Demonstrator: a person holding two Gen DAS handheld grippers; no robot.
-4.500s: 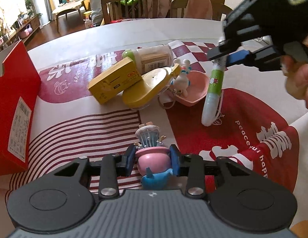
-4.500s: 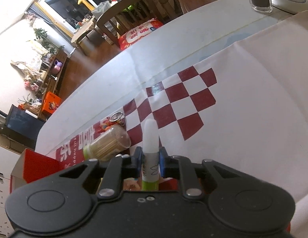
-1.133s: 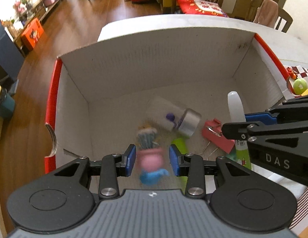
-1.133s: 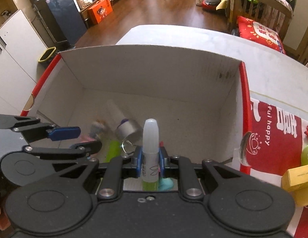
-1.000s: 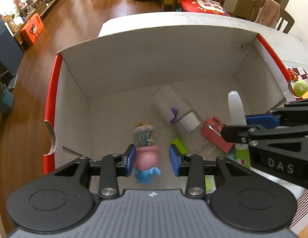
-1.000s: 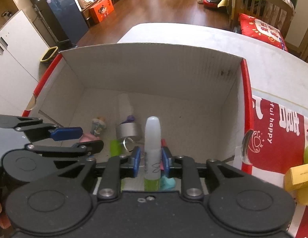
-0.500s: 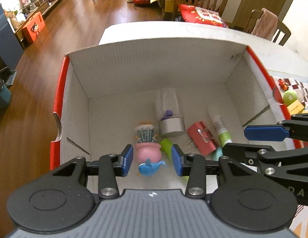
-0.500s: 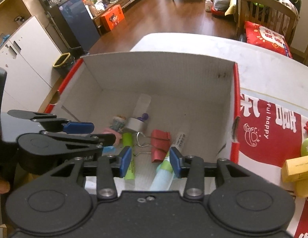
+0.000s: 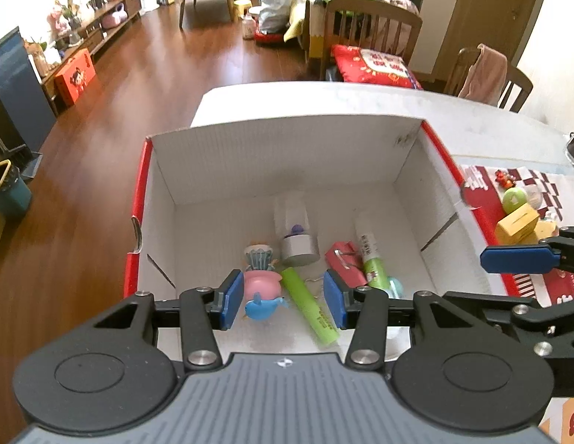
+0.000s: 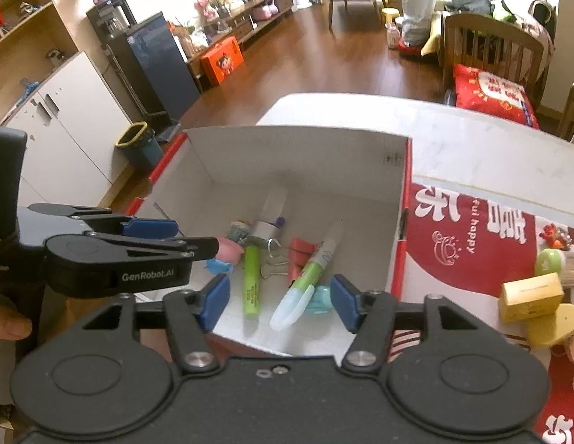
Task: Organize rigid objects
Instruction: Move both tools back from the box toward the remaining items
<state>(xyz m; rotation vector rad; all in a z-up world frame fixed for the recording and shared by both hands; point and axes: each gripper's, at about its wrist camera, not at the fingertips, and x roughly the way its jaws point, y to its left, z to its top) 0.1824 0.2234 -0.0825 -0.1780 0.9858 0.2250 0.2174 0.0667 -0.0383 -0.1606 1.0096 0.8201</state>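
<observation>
A red-and-white cardboard box (image 9: 287, 125) sits open below both grippers. On its floor lie a pink-and-blue figurine (image 9: 261, 285), a white-and-green tube (image 9: 368, 255), a green marker (image 9: 309, 303), a clear jar with a silver lid (image 9: 298, 229) and a red binder clip (image 9: 342, 259). My left gripper (image 9: 283, 299) hovers above the figurine, its jaws opening, nothing between the pads. My right gripper (image 10: 279, 301) hangs over the tube (image 10: 316, 259) and the box's near wall (image 10: 287, 347), jaws also opening and empty. Each gripper shows at the edge of the other's view.
On the red-and-white cloth (image 10: 472, 259) right of the box lie a yellow carton (image 10: 531, 296), a yellow heart-shaped piece (image 10: 553, 325) and a green-lidded jar (image 10: 549, 262). The table's far edge drops to a wooden floor with chairs beyond.
Both grippers let go: the figurine and the tube dropped onto the box floor. Both pairs of jaws have widened and both grippers have lifted and drawn back from the box.
</observation>
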